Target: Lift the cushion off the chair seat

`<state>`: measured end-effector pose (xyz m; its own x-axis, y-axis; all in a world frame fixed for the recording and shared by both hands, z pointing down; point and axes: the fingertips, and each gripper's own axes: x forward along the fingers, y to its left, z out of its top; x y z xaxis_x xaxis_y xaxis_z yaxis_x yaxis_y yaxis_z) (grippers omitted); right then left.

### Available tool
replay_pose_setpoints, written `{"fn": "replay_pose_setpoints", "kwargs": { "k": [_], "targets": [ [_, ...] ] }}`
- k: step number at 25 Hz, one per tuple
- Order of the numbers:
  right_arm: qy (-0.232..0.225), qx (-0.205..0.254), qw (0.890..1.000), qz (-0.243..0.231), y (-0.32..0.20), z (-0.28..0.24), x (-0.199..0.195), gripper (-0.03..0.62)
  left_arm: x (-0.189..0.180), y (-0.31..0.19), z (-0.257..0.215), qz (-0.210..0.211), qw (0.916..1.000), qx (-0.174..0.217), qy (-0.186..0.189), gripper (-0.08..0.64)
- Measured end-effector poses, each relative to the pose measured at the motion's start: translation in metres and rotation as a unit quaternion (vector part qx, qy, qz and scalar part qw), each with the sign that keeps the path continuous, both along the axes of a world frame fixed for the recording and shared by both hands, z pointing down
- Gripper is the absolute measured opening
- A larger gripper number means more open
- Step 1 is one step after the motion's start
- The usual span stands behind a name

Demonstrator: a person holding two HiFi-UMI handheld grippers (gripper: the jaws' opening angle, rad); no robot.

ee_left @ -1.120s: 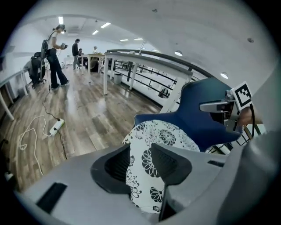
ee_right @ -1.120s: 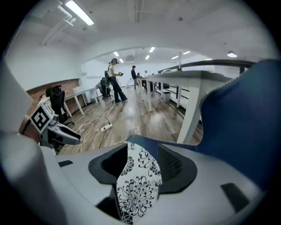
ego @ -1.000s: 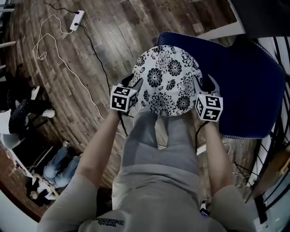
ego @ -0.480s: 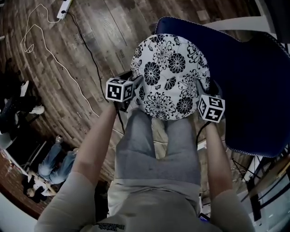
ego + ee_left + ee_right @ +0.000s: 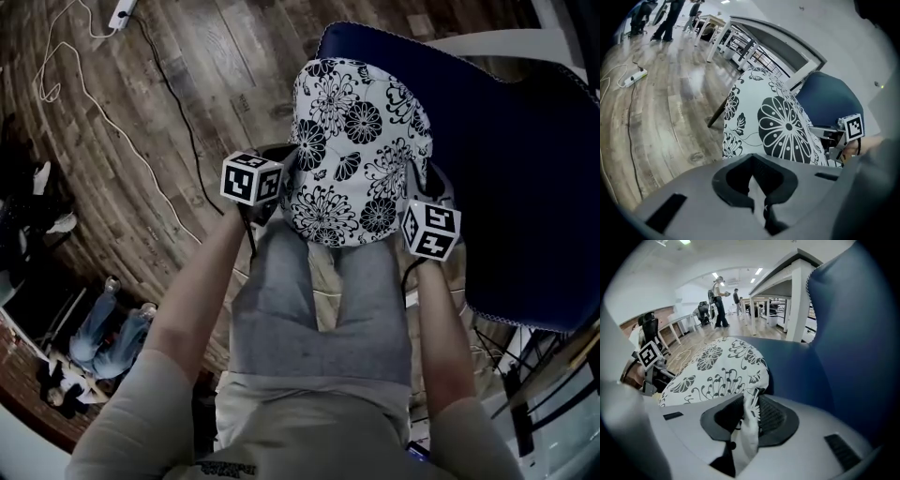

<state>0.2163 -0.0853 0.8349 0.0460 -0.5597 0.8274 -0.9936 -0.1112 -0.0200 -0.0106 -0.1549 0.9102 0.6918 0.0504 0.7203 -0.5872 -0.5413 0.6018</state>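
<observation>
The round white cushion (image 5: 356, 141) with black flowers arches up over the dark blue chair (image 5: 525, 169). My left gripper (image 5: 281, 183) is at its left edge and my right gripper (image 5: 417, 187) at its right edge. In the left gripper view the left gripper (image 5: 757, 185) pinches a fold of the cushion (image 5: 778, 126); its jaws have just been closing. In the right gripper view the right gripper (image 5: 747, 413) clamps the printed edge of the cushion (image 5: 722, 366); its jaws have also just been closing.
The person's grey-trousered legs (image 5: 319, 300) stand just in front of the chair. A power strip (image 5: 122, 11) with cables lies on the wooden floor at far left. Seated people (image 5: 103, 337) are at lower left. White tables (image 5: 797, 282) stand behind the chair.
The cushion, lying flat and round before, now bows upward and looks narrower. Both grippers have closed on its side edges and come slightly nearer each other.
</observation>
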Motion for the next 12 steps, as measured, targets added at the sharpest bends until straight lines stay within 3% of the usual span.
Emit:
{"fn": "replay_pose_setpoints", "kwargs": {
  "k": [2, 8, 12],
  "targets": [
    [0.007, 0.000, 1.000, -0.020, -0.002, -0.001, -0.009, 0.044, -0.003, -0.001, -0.001, -0.010, 0.9999, -0.005, 0.002, 0.004],
    [-0.008, 0.015, 1.000, -0.013, 0.000, -0.016, -0.014, 0.029, -0.014, -0.007, -0.027, -0.033, 0.9989, 0.000, 0.033, 0.004],
    [-0.018, 0.019, 1.000, -0.005, 0.010, -0.027, -0.015, 0.029, -0.006, 0.008, -0.053, 0.015, 0.9982, 0.010, 0.058, 0.015]
  ]
}}
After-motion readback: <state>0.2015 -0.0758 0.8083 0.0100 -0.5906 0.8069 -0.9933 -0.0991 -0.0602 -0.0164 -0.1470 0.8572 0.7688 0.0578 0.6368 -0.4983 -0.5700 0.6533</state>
